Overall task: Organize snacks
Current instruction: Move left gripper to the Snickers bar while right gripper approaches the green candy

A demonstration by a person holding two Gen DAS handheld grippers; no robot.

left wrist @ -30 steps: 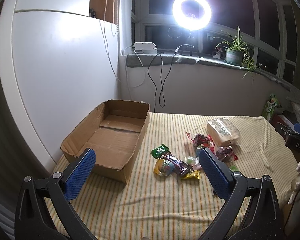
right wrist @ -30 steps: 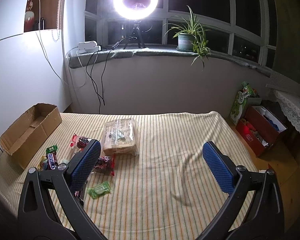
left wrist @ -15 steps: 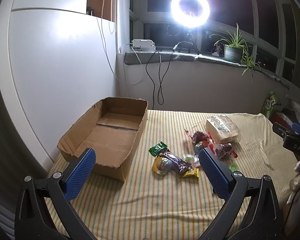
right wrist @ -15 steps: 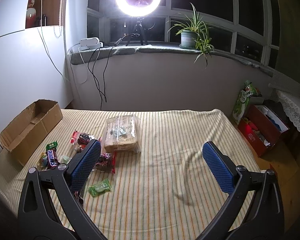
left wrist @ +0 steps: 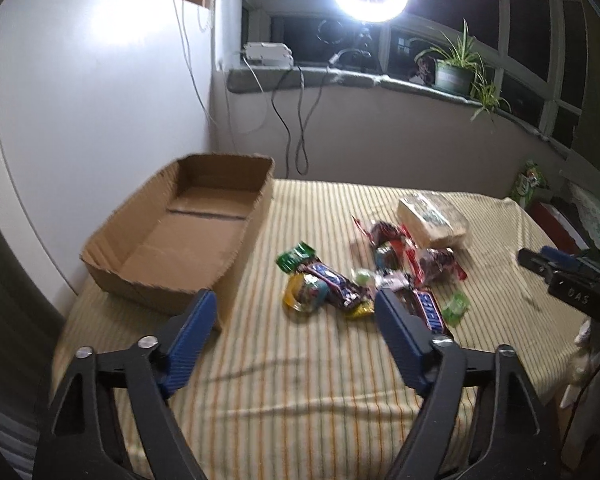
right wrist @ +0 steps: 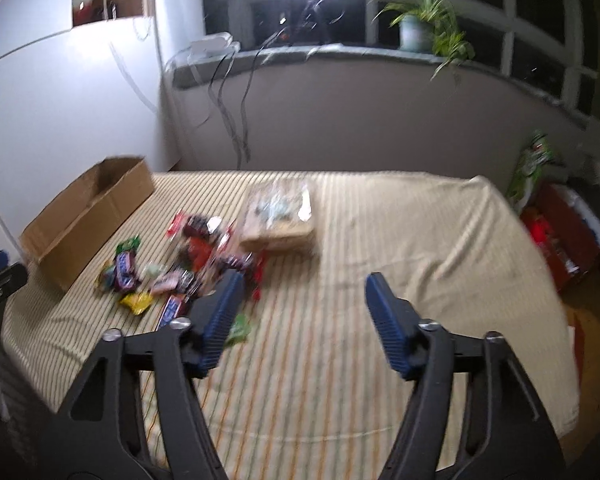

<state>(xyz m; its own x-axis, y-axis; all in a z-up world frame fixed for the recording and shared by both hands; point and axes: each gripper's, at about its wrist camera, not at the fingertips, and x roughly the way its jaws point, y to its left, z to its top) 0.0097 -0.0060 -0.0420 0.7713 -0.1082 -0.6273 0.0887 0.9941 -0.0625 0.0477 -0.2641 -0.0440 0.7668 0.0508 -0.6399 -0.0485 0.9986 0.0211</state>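
Corrugated cardboard box [left wrist: 188,236] beside crinkly foil-wrapped snacks [left wrist: 332,280]

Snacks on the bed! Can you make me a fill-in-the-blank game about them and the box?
1. The cardboard box has ____ snacks inside it.
2. Both the left gripper and the right gripper have their jaws ____.
3. The green potted plant stands on the ____.
4. The pile of snacks lies on a ____ cloth.

Missing words: no; open; windowsill; striped
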